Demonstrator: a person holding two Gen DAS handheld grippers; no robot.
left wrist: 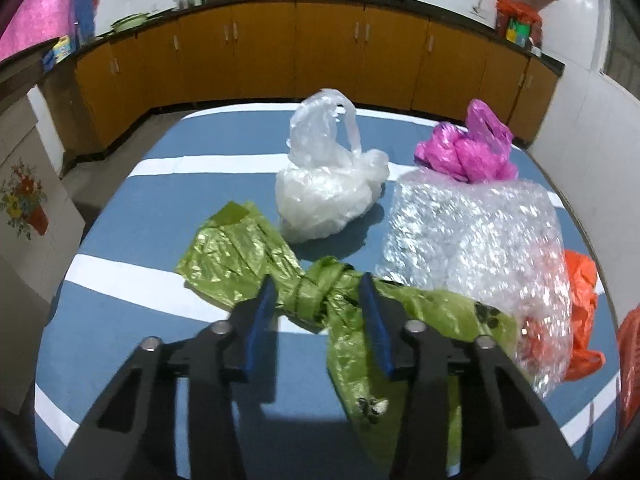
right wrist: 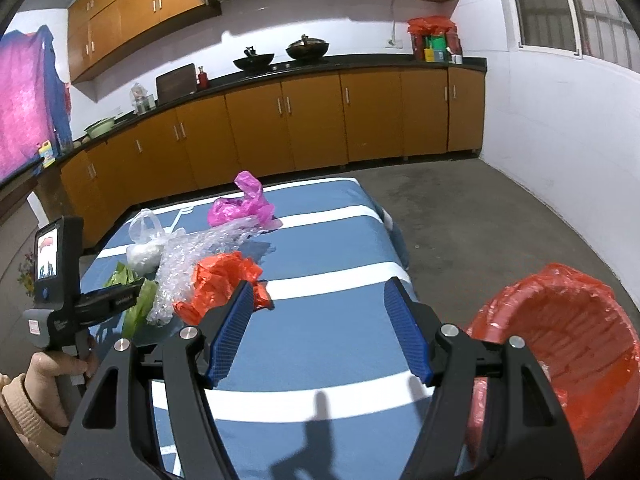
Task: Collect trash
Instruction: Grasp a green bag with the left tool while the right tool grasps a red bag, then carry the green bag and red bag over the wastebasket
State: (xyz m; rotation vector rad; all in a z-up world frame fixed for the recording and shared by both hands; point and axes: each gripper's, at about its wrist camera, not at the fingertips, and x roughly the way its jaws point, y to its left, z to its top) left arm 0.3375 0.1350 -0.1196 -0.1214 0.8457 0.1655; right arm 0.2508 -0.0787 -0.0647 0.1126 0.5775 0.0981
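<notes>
Knotted green plastic bag [left wrist: 316, 300] lies between the parted fingers of the left tool [left wrist: 320, 304], ungripped, on the blue striped counter [left wrist: 132, 312]; right tool [right wrist: 320, 312] gapes wide, holding nothing, red-lined bin [right wrist: 560, 344] to its right.

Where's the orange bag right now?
In the right wrist view, the orange bag lies crumpled on the striped table, just left of the open right gripper, against the bubble wrap.
</notes>
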